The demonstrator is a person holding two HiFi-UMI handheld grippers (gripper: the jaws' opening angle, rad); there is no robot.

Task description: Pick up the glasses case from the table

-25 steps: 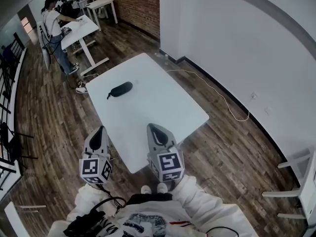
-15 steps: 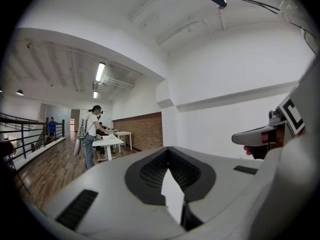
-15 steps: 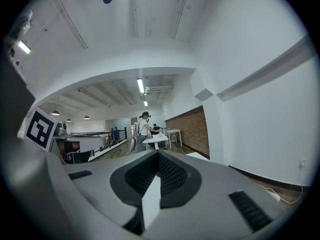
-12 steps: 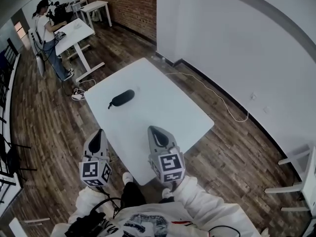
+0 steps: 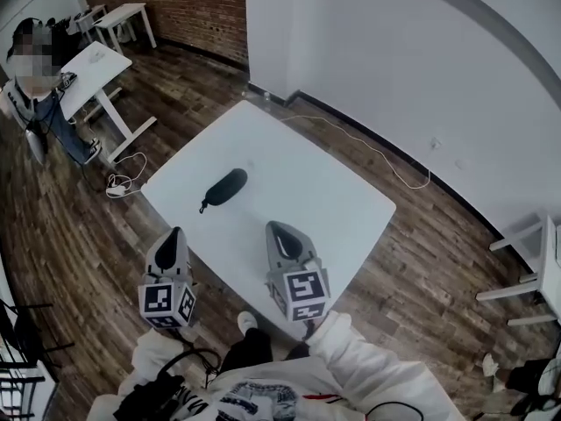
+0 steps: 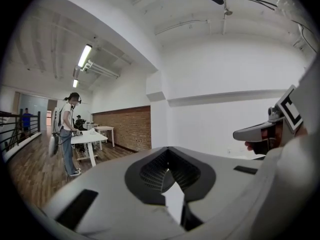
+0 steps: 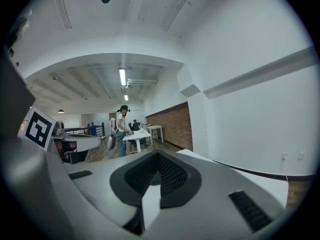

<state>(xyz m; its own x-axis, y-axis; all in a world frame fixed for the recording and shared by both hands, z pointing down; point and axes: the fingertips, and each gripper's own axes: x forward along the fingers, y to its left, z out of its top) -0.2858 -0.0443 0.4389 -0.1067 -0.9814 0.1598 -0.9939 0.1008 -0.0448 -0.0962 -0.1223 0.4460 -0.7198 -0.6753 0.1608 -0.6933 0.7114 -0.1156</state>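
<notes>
The black glasses case (image 5: 223, 187) lies on the left part of the white table (image 5: 307, 174), its thin strap end toward me. My left gripper (image 5: 172, 237) hangs shut just off the table's near-left edge, short of the case. Over the near part of the table my right gripper (image 5: 275, 229) is shut and holds nothing, well apart from the case. The left gripper view shows its closed jaws, the left gripper (image 6: 169, 176), filling the lower picture. The right gripper (image 7: 156, 176) does the same in its own view. In both gripper views the case is hidden.
A white cable (image 5: 386, 158) runs over the wood floor beside the wall, beyond the table. Another white desk (image 5: 88, 64) with a person (image 5: 39, 95) stands far left. A white chair (image 5: 535, 266) is at the right. A brick wall (image 5: 188, 7) closes the back.
The view has swung right and the table has come nearer. Both grippers have advanced toward the table; the right one now reaches over its near part. Neither has opened.
</notes>
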